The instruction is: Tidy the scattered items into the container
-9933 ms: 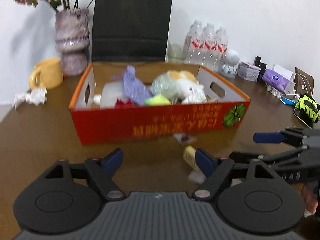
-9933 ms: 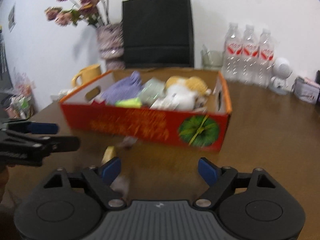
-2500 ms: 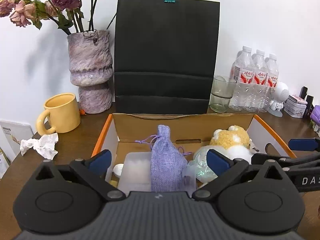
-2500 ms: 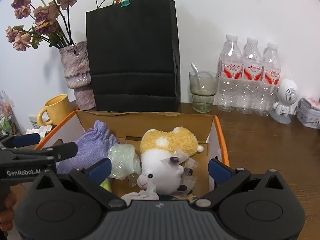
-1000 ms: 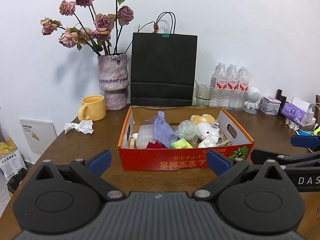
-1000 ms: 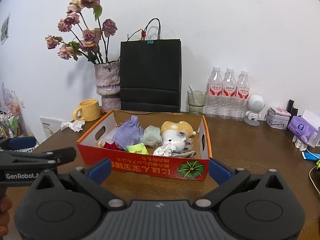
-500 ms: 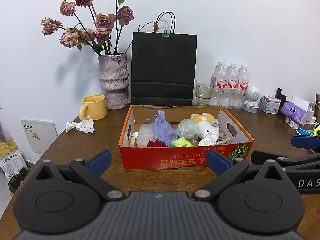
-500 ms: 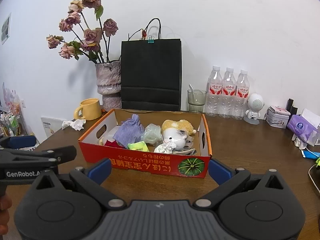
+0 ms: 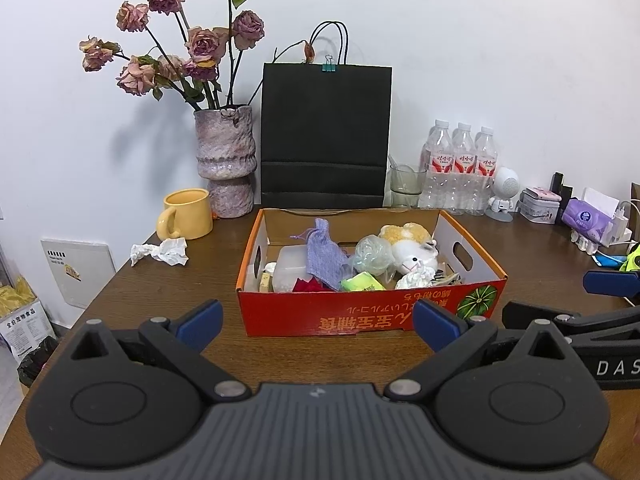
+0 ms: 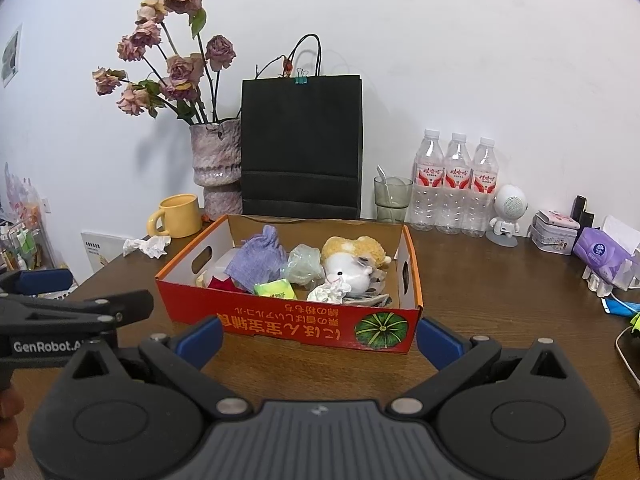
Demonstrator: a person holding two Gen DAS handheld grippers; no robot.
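left gripper (image 9: 316, 322): matte black, ribbed grey centre, two round discs, silver screws, blue pads (image 9: 199, 319); white "GenRobot.A…" lettering seen from right cam
right gripper (image 10: 319, 336): same build; white "DAS" text seen from left cam
skin: sliver of hand (image 10: 8, 420), left edge

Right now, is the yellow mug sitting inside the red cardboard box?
No, the yellow mug stands on the table outside the red box, off its left side near the vase.
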